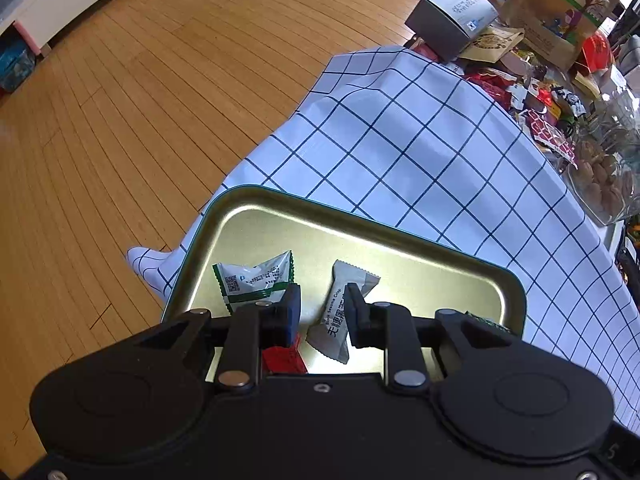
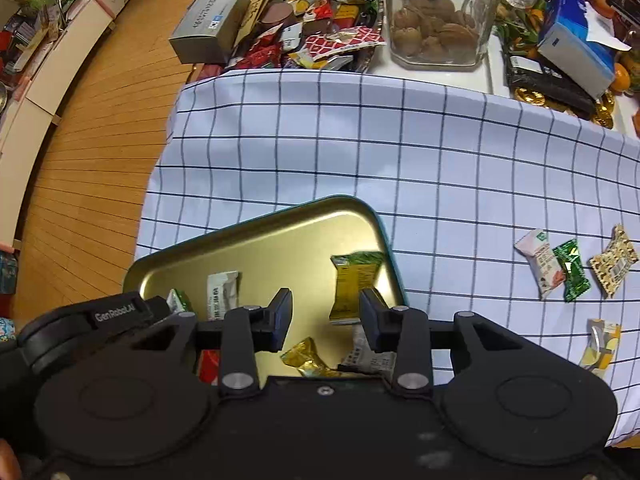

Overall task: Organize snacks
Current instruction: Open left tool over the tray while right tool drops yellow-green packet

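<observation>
A gold metal tray (image 1: 280,220) lies on the checked cloth; it also shows in the right wrist view (image 2: 280,236). In it lie a grey sesame-crisp packet (image 1: 340,316), a white-and-green packet (image 1: 256,280) and a red packet (image 1: 284,356). My left gripper (image 1: 322,304) is open above the tray, jaws either side of the grey packet. My right gripper (image 2: 325,312) is open above the tray, with a green-yellow packet (image 2: 354,280) just beyond its jaws. A gold candy (image 2: 306,356) and a white packet (image 2: 368,358) lie below it. Loose snacks (image 2: 568,268) lie on the cloth at right.
A glass jar of walnuts (image 2: 436,20), a grey box (image 2: 212,20) and a heap of mixed snack wrappers (image 2: 320,36) crowd the table's far side. A blue box (image 2: 576,44) sits far right. The wooden floor (image 1: 120,120) drops off to the left.
</observation>
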The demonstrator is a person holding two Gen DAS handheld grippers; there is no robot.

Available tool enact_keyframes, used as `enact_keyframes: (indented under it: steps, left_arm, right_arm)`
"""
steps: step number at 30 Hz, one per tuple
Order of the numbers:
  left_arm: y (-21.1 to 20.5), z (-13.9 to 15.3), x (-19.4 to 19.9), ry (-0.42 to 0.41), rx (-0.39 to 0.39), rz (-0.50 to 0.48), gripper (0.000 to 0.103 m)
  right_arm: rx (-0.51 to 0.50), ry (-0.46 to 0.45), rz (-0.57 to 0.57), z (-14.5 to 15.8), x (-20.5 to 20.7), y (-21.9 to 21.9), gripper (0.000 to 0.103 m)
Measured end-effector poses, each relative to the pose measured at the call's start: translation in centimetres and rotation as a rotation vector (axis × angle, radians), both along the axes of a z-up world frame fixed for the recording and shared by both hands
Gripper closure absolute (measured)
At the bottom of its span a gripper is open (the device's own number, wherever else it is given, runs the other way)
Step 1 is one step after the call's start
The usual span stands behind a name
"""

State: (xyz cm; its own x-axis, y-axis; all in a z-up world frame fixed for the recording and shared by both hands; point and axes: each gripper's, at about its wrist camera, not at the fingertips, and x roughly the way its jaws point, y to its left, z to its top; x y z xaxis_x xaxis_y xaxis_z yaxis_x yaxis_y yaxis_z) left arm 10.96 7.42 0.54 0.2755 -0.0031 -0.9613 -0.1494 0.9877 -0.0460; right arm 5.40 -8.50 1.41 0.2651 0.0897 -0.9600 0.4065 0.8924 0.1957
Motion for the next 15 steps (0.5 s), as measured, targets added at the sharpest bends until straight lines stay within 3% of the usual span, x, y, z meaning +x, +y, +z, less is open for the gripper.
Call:
enact_keyframes:
  steps: [9,15]
  left_arm:
    - [-2.3,-0.1,-0.6,-0.002,0.024,-0.071,0.070]
    - [-5.4,0.0,-1.5,-0.004,0.026,-0.153,0.070]
  right_arm:
    - [-0.100,0.053,0.002,-1.9,-3.9,-3.0,0.064]
    - [-0.122,0.113,-0.058,-3.4,-6.9,-7.2,0.064]
